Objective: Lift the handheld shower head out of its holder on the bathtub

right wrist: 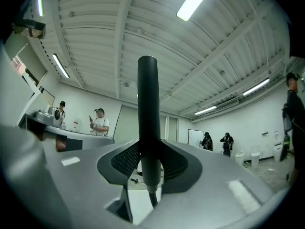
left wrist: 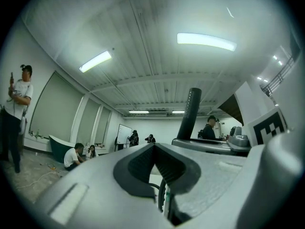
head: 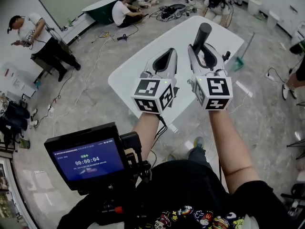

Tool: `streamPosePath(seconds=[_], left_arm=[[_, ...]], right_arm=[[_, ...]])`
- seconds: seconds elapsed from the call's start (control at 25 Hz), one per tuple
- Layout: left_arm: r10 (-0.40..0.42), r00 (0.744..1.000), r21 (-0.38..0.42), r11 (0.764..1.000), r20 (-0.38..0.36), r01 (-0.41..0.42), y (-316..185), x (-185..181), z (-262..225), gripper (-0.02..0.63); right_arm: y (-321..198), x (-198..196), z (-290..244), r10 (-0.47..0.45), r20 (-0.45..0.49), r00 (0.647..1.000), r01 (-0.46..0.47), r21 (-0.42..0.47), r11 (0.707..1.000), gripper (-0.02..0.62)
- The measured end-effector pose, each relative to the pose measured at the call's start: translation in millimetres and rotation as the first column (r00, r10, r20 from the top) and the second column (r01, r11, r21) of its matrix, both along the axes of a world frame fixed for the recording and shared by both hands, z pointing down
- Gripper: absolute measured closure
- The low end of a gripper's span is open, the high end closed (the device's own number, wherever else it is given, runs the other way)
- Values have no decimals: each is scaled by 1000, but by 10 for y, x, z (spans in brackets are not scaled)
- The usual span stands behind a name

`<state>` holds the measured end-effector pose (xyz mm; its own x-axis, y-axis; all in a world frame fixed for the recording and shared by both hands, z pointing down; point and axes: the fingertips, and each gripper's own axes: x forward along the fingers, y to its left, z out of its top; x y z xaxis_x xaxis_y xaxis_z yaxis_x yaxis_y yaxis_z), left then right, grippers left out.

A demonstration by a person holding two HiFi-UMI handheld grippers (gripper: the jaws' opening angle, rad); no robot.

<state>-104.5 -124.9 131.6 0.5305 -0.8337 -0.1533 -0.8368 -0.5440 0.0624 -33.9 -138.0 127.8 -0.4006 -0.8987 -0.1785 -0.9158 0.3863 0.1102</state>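
1. My right tongs point(right wrist: 149, 149) are pinching the dark shower head point(right wrist: 147, 94) by its handle. It stands upright between the jaws and rises well above their tips. Its ribbed hose point(right wrist: 152, 197) drops away below them.
2. My left tongs point(left wrist: 153, 149) are pressed together at the tips with nothing between them. The shower head shows just to their right, apart from them.
3. In the head view, both pairs of tongs are held side by side in the air, close together, above a white table point(head: 136, 75) with rounded corners. The shower head touches nothing but the right tongs.
4. Past the table lies a grey floor point(head: 95, 94) strewn with cables. One person point(head: 35, 35) stands at the left, and others sit on the floor point(head: 125, 11) beside a dark green tub point(head: 97, 11).
5. A small blue-lit screen point(head: 88, 159) sits at the bottom left of the head view, below the left tongs.
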Motion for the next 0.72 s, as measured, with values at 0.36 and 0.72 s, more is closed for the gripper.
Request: streamPosePath(seconds=[0.36,0.72], left_arm=[[-88,995,41,995,-44,90,319,-635,-206,606],[-104,994,35,994,-40,105,271,-678,-184,606]], right_arm=[[305,-540,-233,-74,7,997,74,58,996,440],[279,-607,-256,-94,-2,996,94,69,993,440]])
